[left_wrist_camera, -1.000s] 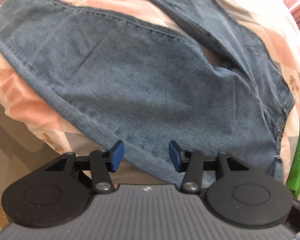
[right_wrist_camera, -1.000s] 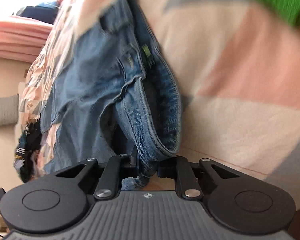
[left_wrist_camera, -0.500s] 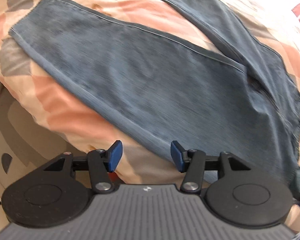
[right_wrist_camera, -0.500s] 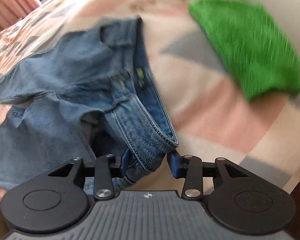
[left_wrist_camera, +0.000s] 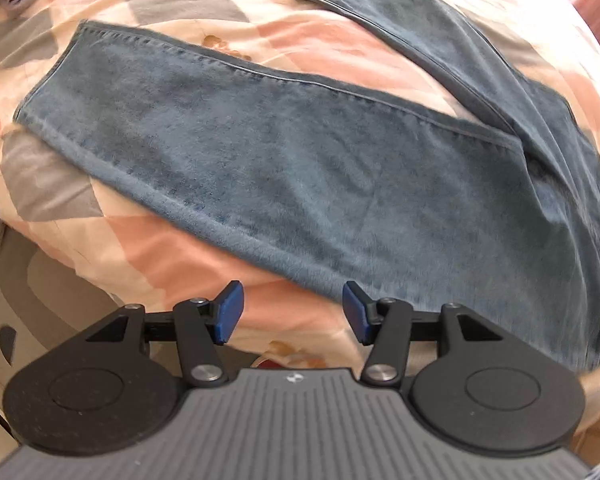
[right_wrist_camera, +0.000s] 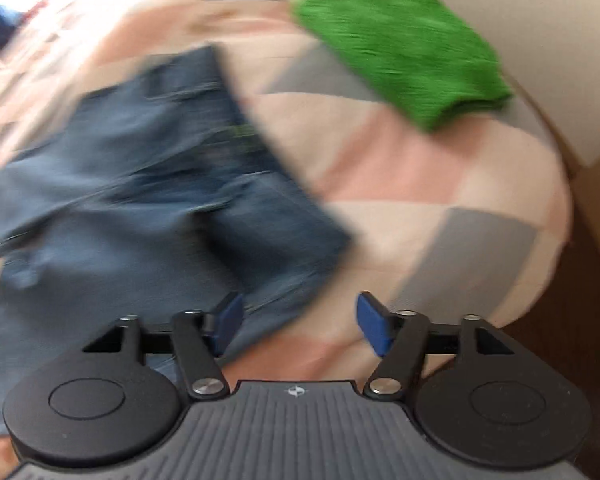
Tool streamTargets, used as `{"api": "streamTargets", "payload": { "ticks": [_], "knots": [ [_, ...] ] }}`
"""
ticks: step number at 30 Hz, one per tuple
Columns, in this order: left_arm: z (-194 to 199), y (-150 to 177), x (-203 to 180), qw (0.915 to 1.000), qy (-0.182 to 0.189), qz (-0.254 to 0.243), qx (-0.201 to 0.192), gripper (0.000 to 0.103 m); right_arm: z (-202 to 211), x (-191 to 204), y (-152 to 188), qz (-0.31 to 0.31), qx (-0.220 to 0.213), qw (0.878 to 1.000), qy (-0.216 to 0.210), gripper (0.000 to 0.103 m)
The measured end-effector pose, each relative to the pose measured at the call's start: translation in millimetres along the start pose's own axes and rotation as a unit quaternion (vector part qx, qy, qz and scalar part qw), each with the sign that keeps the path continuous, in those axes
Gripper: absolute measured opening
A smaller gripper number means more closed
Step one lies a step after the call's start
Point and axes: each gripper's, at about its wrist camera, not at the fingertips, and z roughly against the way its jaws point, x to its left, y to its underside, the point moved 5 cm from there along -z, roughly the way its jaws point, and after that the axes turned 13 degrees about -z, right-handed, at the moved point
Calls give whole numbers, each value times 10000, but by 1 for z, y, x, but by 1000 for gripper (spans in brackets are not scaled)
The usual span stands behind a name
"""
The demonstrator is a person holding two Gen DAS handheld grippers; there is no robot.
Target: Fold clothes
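jeans (left_wrist_camera: 284,176) are lying flat on the bed (left_wrist_camera: 172,256), legs splayed, nothing folded yet; left gripper (left_wrist_camera: 290,312) and right gripper (right_wrist_camera: 298,322) are both hovering with jaws spread, holding nothing

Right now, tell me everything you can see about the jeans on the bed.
The jeans are blue denim with lighter stitched seams, lying spread out on a quilt checked in pink, cream and grey. One leg runs flat across the left wrist view to its hemmed cuff; the other angles away, upper right. The right wrist view shows the waistband end, blurred. The left gripper and right gripper are both open, gripping nothing. A green cloth lies apart from them.
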Motion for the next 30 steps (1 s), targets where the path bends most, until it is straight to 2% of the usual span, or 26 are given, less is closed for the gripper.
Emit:
{"api": "streamTargets", "payload": {
  "ticks": [6,9,14,17,21,30],
  "knots": [
    [31,-5,-20,9972,50,-747,-20,54,32,72,64,491,325,9959,-690,76],
    [57,-8,-32,9951,152,-954,-192,65,56,97,86,809,232,9930,-823,81],
    [102,-8,-49,9906,-16,-1248,-552,65,93,119,102,1085,65,9883,-1068,84],
    [127,-3,-55,9890,-107,-1229,-810,70,100,128,103,1226,43,9857,-1158,87],
    [148,10,-58,9883,-274,-1187,-920,71,105,132,104,1395,83,9829,-1202,88],
    [172,57,-77,9874,-455,-1147,-994,74,129,97,109,1554,102,9791,-1310,90]
  ]
}}
